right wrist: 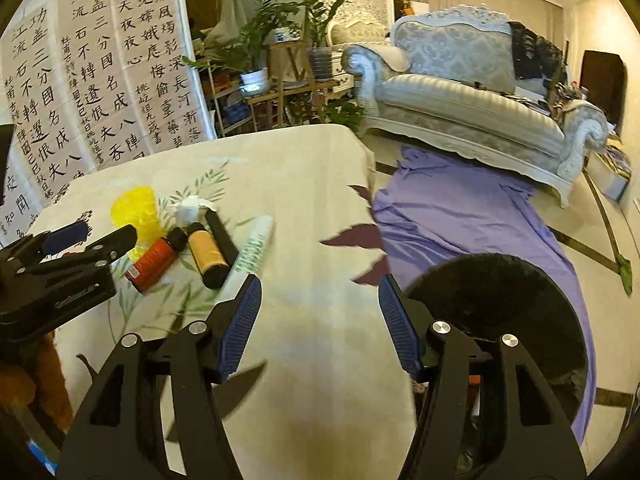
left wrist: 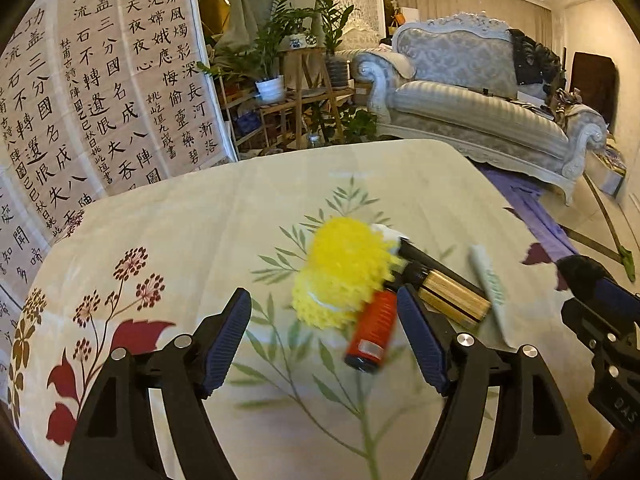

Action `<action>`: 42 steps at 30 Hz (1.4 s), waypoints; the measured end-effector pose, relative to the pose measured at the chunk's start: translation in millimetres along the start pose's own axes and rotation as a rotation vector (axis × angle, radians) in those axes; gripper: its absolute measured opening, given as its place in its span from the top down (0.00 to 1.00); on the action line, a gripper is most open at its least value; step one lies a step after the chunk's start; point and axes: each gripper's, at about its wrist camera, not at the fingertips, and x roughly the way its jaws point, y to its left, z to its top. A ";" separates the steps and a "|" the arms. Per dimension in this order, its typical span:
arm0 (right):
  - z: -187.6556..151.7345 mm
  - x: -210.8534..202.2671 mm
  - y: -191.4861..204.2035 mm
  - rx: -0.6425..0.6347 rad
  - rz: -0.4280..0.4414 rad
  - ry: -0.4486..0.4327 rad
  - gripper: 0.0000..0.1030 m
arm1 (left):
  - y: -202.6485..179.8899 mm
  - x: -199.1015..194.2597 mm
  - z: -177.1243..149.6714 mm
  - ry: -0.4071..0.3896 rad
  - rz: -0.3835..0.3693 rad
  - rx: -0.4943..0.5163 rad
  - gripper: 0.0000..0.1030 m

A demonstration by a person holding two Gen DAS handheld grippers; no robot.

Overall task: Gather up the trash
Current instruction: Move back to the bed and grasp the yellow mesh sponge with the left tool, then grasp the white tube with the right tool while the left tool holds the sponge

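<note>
Your left hand-held gripper hangs wide open over the floral-cloth worktop, gripping nothing, with the red cylindrical tube lying between its fingers, close to the right one. Touching it on the far side sit the yellow knobbly foam net, the gold-and-black bottle, a white crumpled tissue and a white-green flat wrapper. Your right hand-held gripper is wide open and empty too, near the worktop's right edge, above the round black bin. By the look of it nothing is collected yet; the whole pile remains.
</note>
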 end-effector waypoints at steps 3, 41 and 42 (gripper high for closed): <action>6.0 7.4 7.3 -0.007 0.005 0.008 0.42 | 4.8 10.6 2.6 0.020 -0.018 0.000 0.29; 23.5 53.6 37.2 -0.029 0.020 0.092 0.64 | 48.4 4.5 -7.0 0.036 -0.083 -0.015 0.56; 23.1 55.5 37.9 -0.031 0.017 0.097 0.66 | 50.9 4.6 -8.9 0.041 -0.080 -0.020 0.56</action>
